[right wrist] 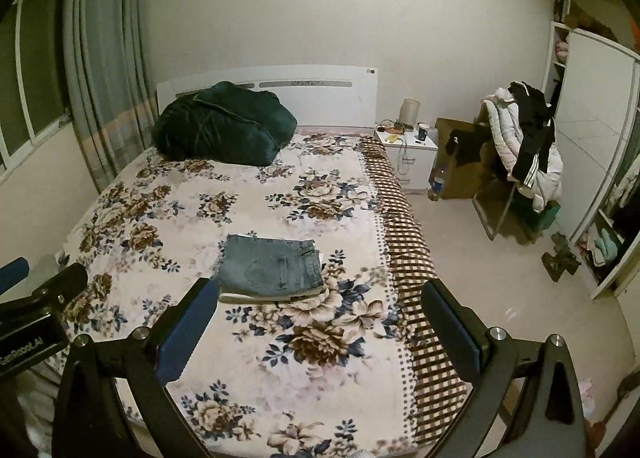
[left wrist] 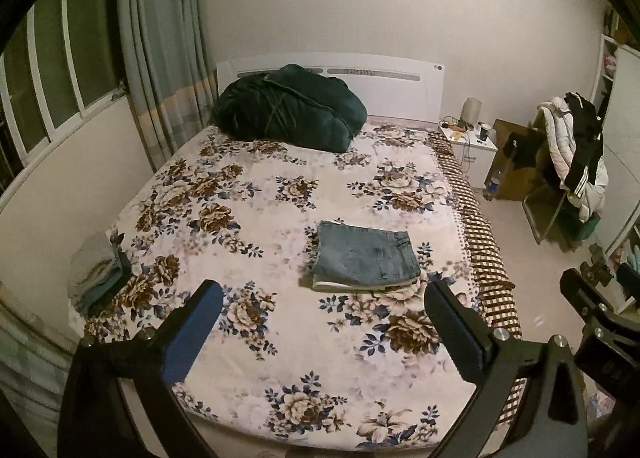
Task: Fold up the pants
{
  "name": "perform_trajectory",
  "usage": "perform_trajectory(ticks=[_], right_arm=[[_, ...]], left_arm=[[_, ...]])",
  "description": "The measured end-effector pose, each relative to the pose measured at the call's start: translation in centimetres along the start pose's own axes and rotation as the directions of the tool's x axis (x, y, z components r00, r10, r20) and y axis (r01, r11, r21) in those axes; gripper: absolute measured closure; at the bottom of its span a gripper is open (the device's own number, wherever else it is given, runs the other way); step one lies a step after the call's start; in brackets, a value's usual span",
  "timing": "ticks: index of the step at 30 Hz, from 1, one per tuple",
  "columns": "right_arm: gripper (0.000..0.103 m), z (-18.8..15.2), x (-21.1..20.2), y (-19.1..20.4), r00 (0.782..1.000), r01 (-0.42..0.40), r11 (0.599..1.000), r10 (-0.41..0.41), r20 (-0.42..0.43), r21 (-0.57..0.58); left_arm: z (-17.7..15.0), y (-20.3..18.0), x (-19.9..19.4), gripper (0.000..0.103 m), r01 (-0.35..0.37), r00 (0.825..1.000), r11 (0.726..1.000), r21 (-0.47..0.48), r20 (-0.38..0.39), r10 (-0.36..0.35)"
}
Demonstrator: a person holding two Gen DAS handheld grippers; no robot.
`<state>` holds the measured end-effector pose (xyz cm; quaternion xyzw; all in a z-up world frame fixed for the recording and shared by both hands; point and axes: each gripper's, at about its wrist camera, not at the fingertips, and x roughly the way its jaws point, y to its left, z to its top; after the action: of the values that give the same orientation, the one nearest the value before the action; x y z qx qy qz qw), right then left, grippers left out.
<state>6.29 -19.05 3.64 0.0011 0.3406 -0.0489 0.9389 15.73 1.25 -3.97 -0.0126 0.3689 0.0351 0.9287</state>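
Left tongs (left wrist: 320, 322) and right tongs (right wrist: 318, 318) spread wide, gripping nothing, raised over the bed (left wrist: 280, 370). Jeans (left wrist: 362, 260) folded into a flat packet ahead, beyond the tips, untouched. Probably finished; if tidying, press edges square, avoid dragging the blanket.

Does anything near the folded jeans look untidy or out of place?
Nothing odd: the folded jeans lie flat on the floral bedspread. A white layer peeks from under their near edge.

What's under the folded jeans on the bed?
The jeans lie folded on the floral blanket. A pale layer shows along their near edge; whether anything else lies beneath is hidden.
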Motion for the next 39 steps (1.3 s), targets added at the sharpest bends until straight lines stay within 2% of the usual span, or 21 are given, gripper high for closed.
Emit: perform_trajectory(ticks=[16, 39], right_arm=[[0.000, 1.5, -1.3, 1.2, 1.000, -0.010, 1.000, 0.010, 0.013, 0.001], [0.000, 1.6, -1.6, 1.2, 1.000, -0.020, 1.000, 0.020, 0.014, 0.009]], left_arm=[[-0.9, 0.3, -2.1, 0.000, -0.003, 1.000, 1.000, 0.008, 0.009, 0.003], [-0.7, 0.1, -2.7, 0.000, 0.013, 1.000, 1.000, 0.003, 0.016, -0.013]])
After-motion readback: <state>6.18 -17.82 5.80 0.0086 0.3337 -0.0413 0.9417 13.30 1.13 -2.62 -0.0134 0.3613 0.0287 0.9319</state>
